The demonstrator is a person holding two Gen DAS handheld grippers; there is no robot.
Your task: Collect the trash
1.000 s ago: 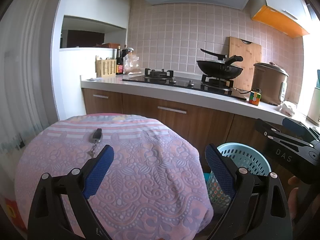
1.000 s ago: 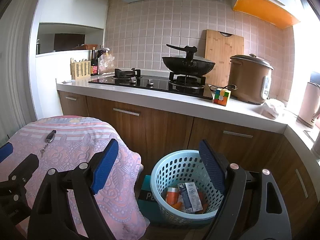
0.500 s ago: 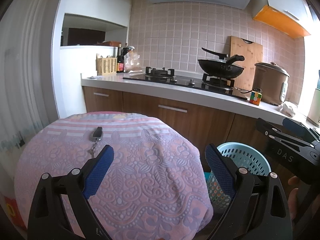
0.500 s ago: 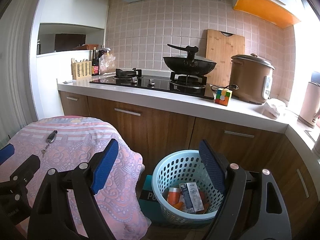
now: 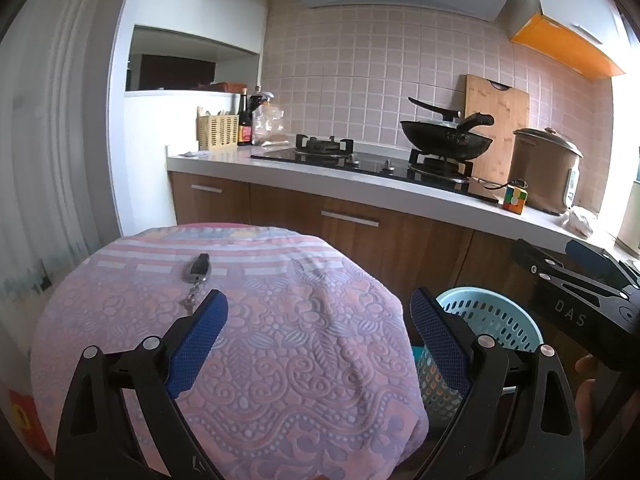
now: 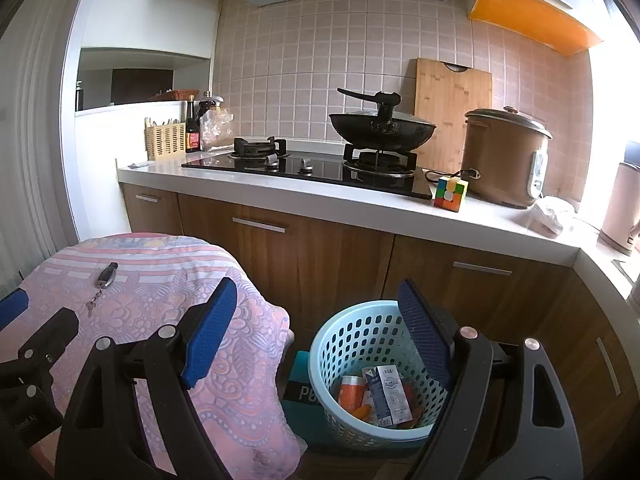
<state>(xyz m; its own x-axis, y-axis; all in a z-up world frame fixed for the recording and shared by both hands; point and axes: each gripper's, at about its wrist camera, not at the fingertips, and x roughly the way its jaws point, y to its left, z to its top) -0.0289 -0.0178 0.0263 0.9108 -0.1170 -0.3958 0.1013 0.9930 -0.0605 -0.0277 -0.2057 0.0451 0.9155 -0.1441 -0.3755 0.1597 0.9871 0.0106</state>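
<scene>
Both grippers wide open, empty. Trash, a milk carton (image 6: 390,394) and orange bottle (image 6: 351,390), already in blue basket (image 6: 352,344) below right gripper (image 6: 316,332) fingers; left gripper (image 5: 318,334) farther, over cloth-covered table (image 5: 280,340).

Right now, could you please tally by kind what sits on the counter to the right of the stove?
Cutting board: 1
Rice cooker: 1
Puzzle cube: 1
Crumpled white bag: 1
Pink kettle: 1
Total: 5
</scene>
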